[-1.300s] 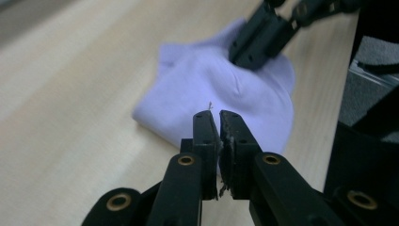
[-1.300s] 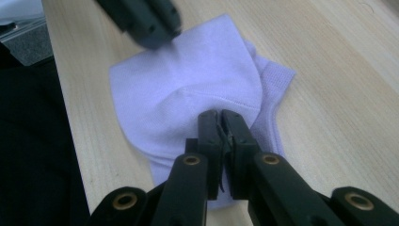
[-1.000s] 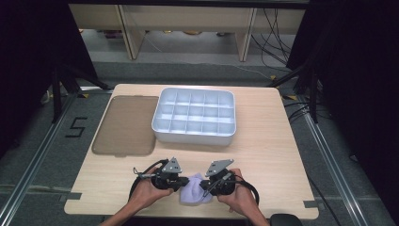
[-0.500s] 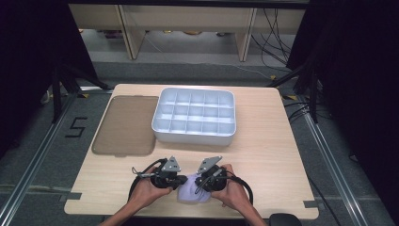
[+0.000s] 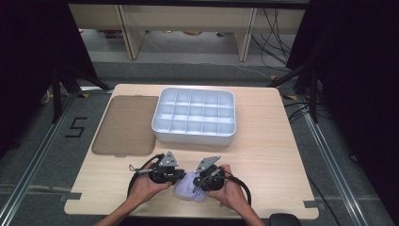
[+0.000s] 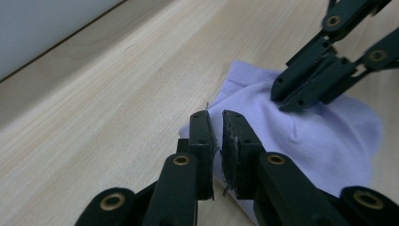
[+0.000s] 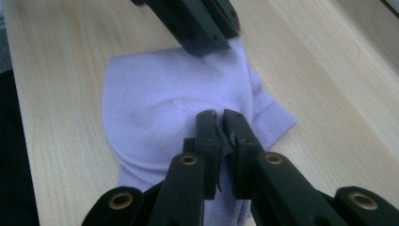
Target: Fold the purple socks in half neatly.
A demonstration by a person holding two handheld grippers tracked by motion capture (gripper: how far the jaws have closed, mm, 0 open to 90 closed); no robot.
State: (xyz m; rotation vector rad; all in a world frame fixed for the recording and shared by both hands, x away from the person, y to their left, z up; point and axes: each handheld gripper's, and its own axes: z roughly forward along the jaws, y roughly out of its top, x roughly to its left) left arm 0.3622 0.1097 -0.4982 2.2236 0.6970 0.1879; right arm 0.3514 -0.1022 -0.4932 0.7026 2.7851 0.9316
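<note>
A pale lavender sock (image 5: 188, 190) lies bunched on the wooden table (image 5: 268, 155) near its front edge, between my two grippers. My left gripper (image 5: 181, 177) is shut on the sock's (image 6: 324, 136) left edge, its jaws (image 6: 217, 123) almost touching. My right gripper (image 5: 196, 184) is shut on a fold of the sock (image 7: 150, 103), and fabric shows between its jaws (image 7: 220, 123). The right gripper (image 6: 288, 98) sits on the sock in the left gripper view. The left gripper (image 7: 207, 44) clamps the far edge in the right gripper view. A hand holds each gripper.
A white tray (image 5: 192, 137) with several compartments stands at the middle back of the table. A flat brown translucent lid (image 5: 126, 125) lies to its left. Bare wood stretches to the right of the hands. The table's front edge is close behind the grippers.
My right gripper has moved left toward the left gripper, carrying its part of the sock with it. The sock is more bunched. The left gripper has barely moved.
</note>
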